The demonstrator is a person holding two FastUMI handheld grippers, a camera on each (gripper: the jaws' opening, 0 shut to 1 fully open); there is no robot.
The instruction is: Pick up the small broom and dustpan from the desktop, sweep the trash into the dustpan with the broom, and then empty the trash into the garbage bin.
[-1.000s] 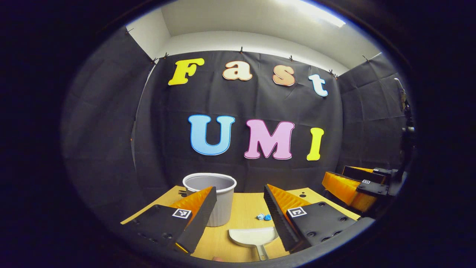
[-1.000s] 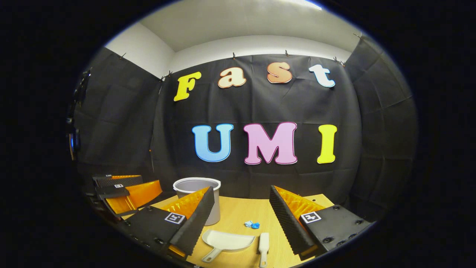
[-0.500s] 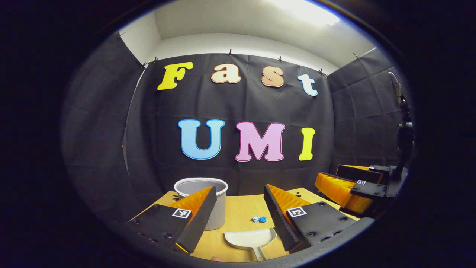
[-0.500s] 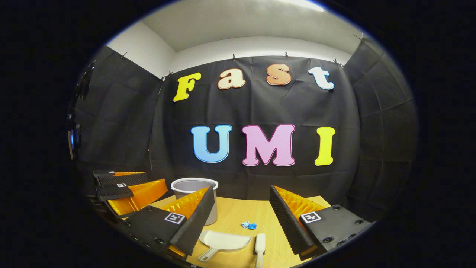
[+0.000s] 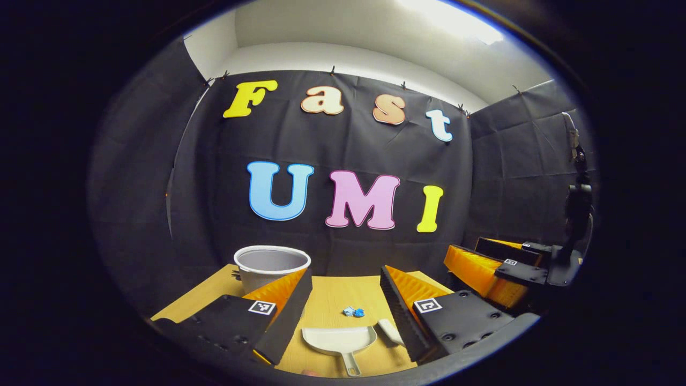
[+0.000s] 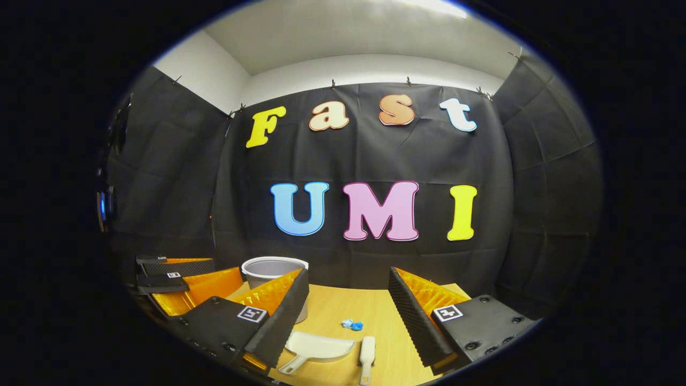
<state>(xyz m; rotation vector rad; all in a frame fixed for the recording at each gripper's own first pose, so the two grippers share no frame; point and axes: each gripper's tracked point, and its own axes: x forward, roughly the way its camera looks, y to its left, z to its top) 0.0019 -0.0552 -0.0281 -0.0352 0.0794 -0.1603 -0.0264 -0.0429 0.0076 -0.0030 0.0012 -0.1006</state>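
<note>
I hover both tools wide open and empty, left tool (image 5: pixel 343 300) over the dustpan (image 5: pixel 338 340), right tool (image 6: pixel 348 303) over the broom (image 6: pixel 366 351); next, descend and grip each handle.

A wooden tabletop (image 6: pixel 375 308) of pale, yellowish grain lies at the foot of the black cloth back wall (image 6: pixel 375 155). To either side of the back wall, more black cloth forms the side walls (image 5: pixel 525 161), creased in a grid of fold lines. Small clips (image 6: pixel 332 84) along the top edge of the back wall pin the cloth up. Above the back wall runs a band of plain white wall (image 6: pixel 370 67), and above that a white ceiling (image 6: pixel 343 32). A bright ceiling light (image 5: pixel 450 16) glows above the back wall's right end in the left gripper view. A dark stand (image 5: pixel 578 203) rises beside the right side wall.
</note>
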